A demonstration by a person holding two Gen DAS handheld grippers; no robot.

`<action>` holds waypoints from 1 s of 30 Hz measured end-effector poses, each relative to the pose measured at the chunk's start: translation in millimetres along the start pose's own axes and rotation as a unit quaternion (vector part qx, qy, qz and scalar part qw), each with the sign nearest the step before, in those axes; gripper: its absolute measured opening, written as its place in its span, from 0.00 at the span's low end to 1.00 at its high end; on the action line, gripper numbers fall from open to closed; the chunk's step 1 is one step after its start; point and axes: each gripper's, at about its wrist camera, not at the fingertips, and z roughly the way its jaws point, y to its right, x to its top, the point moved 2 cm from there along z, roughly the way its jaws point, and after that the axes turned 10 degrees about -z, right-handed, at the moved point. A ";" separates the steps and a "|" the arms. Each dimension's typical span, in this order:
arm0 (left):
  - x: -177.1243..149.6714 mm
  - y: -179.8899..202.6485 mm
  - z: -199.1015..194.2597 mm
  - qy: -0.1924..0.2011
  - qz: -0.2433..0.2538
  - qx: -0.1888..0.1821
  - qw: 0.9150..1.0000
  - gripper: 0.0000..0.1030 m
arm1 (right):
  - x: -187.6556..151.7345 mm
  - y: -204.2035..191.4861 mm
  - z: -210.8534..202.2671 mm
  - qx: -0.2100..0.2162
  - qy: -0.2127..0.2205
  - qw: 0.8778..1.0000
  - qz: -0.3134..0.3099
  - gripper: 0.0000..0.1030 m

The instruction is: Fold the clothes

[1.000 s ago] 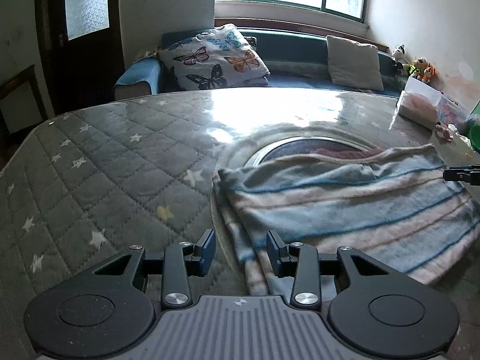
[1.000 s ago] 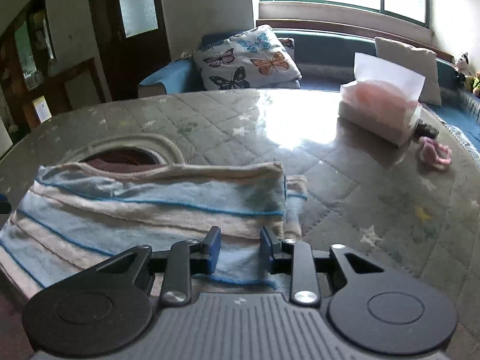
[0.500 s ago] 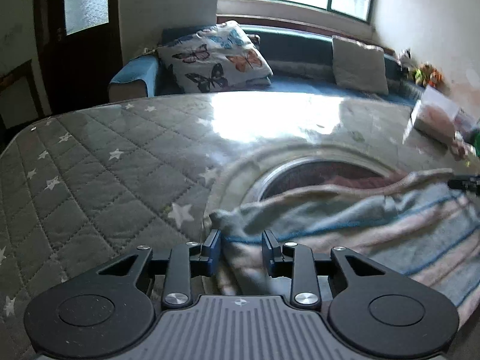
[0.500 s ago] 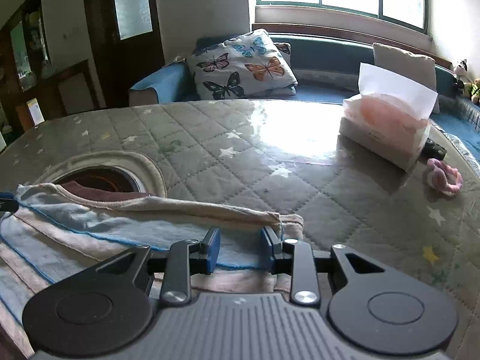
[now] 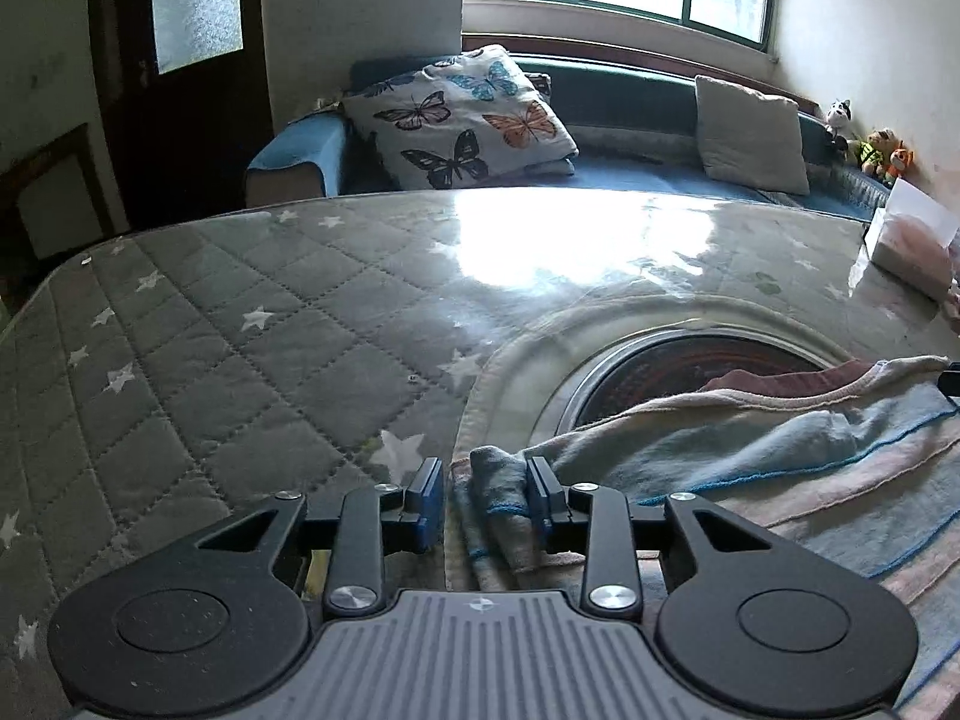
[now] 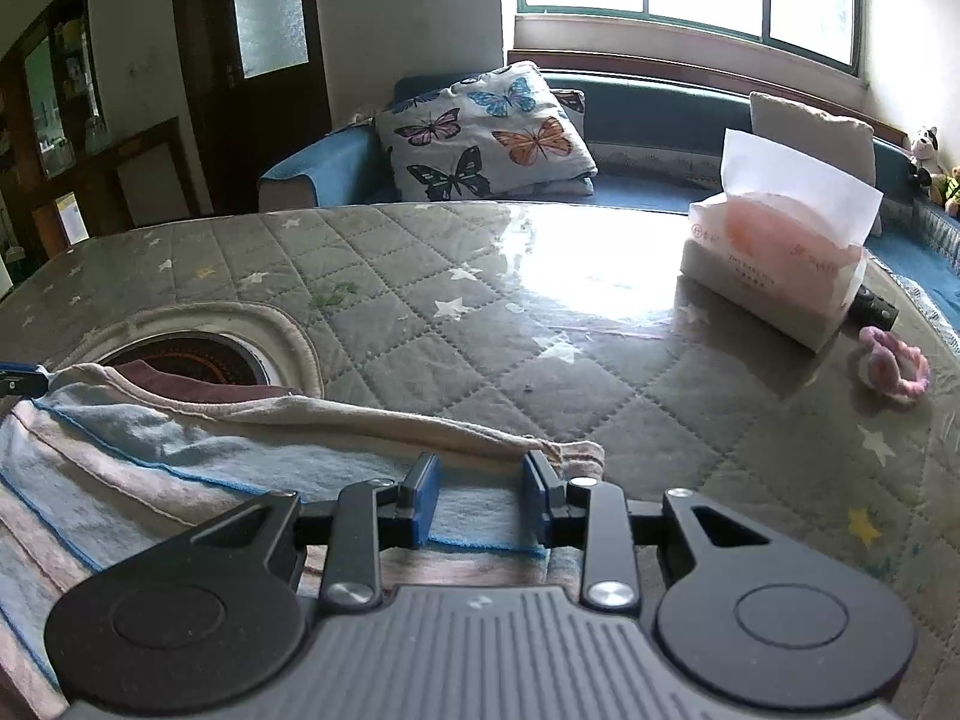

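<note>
Lying on the grey star-quilted worktop (image 5: 252, 372), the blue, pink & cream striped fleece garment (image 5: 780, 480) is bunching betw. left tongs (image 5: 485, 483), pads apart w/ a fold betw. them. Right tongs (image 6: 477, 483) are straddling its opposite edge (image 6: 252, 456), likewise apart.

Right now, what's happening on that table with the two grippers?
A person is folding a striped blue and pink garment on the quilted star-pattern table cover. The left gripper has its jaws apart around the garment's bunched left corner; the right gripper sits open over the right edge. Neither has closed on it. A tissue pack stands off to the right.
</note>
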 end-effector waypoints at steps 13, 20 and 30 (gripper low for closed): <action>-4.5 -14.7 -50.3 0.015 -0.027 0.023 0.999 0.75 | 11.9 -75.3 -38.4 0.076 0.015 0.994 -0.079 0.36; -14.5 -28.3 -68.3 0.009 -0.056 0.023 0.998 0.81 | 15.4 -175.1 -58.1 0.182 0.017 0.968 -0.171 0.36; -31.3 -41.7 -80.2 -0.011 -0.101 -0.004 0.995 0.81 | 2.0 -291.2 -63.2 0.253 0.022 0.929 -0.269 0.36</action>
